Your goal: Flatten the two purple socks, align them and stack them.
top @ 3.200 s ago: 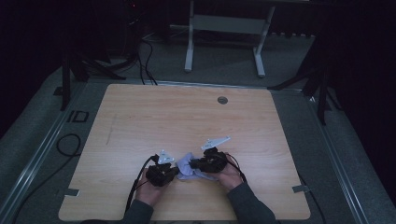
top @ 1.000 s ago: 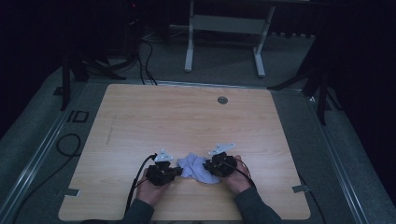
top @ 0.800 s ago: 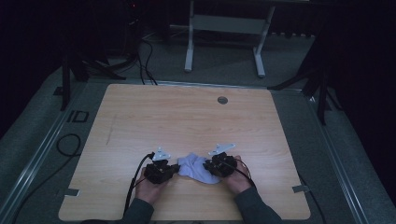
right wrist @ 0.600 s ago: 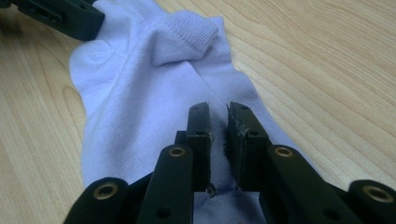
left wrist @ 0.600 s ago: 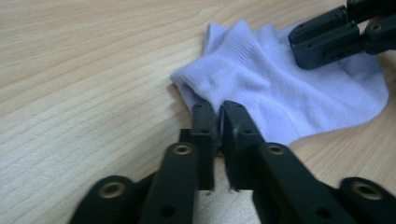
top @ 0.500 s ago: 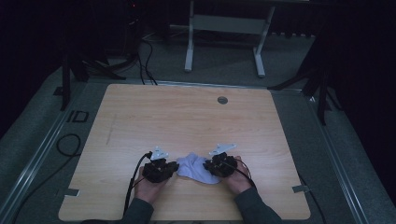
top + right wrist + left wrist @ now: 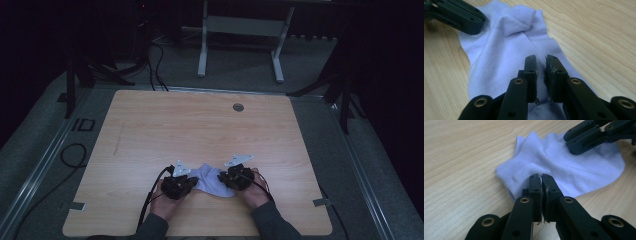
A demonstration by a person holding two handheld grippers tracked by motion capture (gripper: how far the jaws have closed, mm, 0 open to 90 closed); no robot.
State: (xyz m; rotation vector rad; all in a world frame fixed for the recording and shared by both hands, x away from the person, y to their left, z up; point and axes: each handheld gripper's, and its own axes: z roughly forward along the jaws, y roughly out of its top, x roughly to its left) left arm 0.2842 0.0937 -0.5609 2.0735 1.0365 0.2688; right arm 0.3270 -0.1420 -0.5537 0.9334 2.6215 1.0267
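A pale lilac ankle sock (image 7: pixel 211 182) lies flat on the wooden table (image 7: pixel 200 130) near its front edge. My left gripper (image 7: pixel 195 181) is at the sock's left end. In the left gripper view its jaws (image 7: pixel 541 177) have just been closing and now stand nearly together, with the sock (image 7: pixel 574 167) puckered at their tips. My right gripper (image 7: pixel 223 180) is at the sock's right end. Its jaws (image 7: pixel 541 59) keep a narrow gap, with sock fabric (image 7: pixel 504 50) bunched between them. Each gripper shows in the other's view, the right gripper (image 7: pixel 571 143) and the left gripper (image 7: pixel 477 23).
A round cable hole (image 7: pixel 238 107) sits near the table's far edge. Bare wood stretches beyond the sock. Tape tabs (image 7: pixel 320 202) mark the front corners. Cables (image 7: pixel 70 155) lie on the floor at left, and a metal stand (image 7: pixel 240 30) is behind the table.
About three seconds ago the sock was bunched between the grippers; now it lies spread and flatter. Over the last second the hands have barely shifted.
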